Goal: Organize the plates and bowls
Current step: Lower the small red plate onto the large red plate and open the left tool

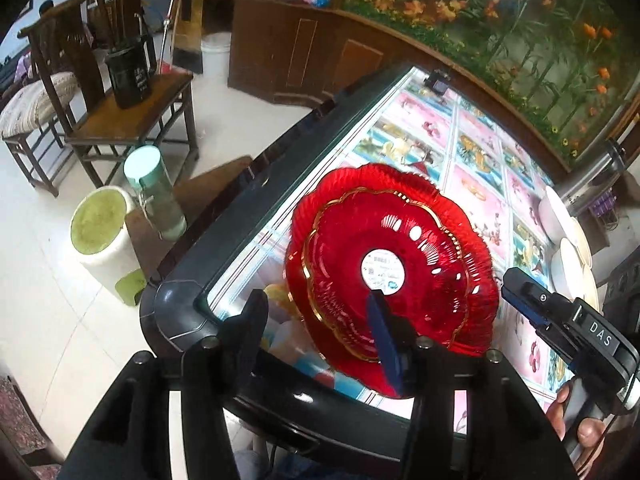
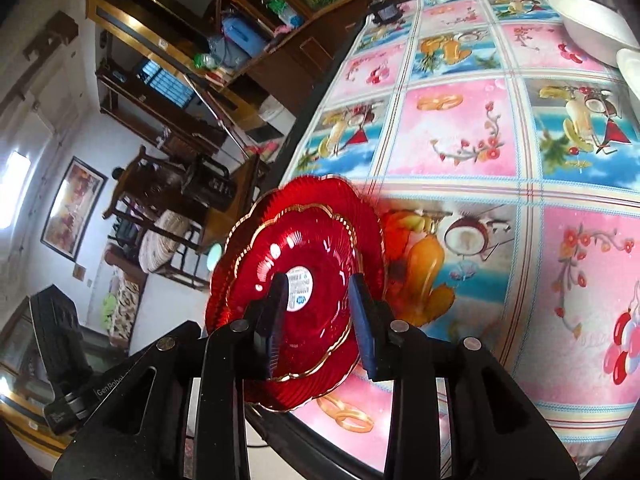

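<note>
floor (image 1: 60, 320): pale glossy tiles | far left: dark wooden chairs (image 1: 52, 80), one with a striped cushion | wooden side table (image 1: 132, 120) beside them | far: brown wood cabinet (image 1: 304, 52) | far right: painted bamboo-and-flower mural (image 1: 520, 32) | wall (image 2: 44, 92): white, framed picture (image 2: 72, 208), daylight at left

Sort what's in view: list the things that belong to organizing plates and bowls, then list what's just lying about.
For the job: red plates, stacked; white bowls at the table's far side.

Lying about: green bottle, black container on a wooden chair, white bucket.
</note>
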### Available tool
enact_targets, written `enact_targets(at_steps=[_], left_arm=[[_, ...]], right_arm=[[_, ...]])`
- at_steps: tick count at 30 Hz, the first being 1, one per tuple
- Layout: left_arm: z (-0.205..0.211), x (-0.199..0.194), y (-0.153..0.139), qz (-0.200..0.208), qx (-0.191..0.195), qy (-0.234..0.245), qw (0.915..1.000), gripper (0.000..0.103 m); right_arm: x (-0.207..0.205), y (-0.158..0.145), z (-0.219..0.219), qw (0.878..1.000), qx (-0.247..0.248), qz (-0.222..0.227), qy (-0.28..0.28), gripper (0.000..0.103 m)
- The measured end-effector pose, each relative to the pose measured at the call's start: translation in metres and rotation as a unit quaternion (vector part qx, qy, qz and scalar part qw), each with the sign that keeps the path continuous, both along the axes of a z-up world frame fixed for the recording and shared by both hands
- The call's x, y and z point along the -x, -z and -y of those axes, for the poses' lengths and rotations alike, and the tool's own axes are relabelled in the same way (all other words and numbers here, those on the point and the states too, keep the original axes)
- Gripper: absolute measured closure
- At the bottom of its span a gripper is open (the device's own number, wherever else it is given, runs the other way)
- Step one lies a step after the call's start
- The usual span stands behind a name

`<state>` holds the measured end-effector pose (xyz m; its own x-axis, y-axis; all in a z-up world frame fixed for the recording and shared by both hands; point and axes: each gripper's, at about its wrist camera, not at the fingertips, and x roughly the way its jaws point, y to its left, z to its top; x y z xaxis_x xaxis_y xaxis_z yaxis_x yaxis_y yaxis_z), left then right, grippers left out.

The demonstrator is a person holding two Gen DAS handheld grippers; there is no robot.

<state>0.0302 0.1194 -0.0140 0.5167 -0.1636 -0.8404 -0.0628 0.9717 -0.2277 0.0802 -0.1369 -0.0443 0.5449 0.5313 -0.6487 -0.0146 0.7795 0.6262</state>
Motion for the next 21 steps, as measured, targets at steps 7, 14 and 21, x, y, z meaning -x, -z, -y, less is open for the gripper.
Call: enact_targets(at_steps=[7,14,21], left_arm=[[0.045,0.01,-0.017,0.072,-0.064,0.031,0.9948,0.045],[0.084,0.022,-0.031,0.139,-0.116,0.05,0.9823,0.038],[0.11,0.021,-0.033,0.141,-0.111,0.073,0.981,0.037]], right_arm=[[0.008,-0.001,0.026,0.999,-0.009,0.026,0.025,0.072],[0.022,0.001,0.07,0.996,-0.008,0.05,0.068,0.063],[0.041,0.002,0.121,0.99,-0.008,0.067,0.123,0.057]])
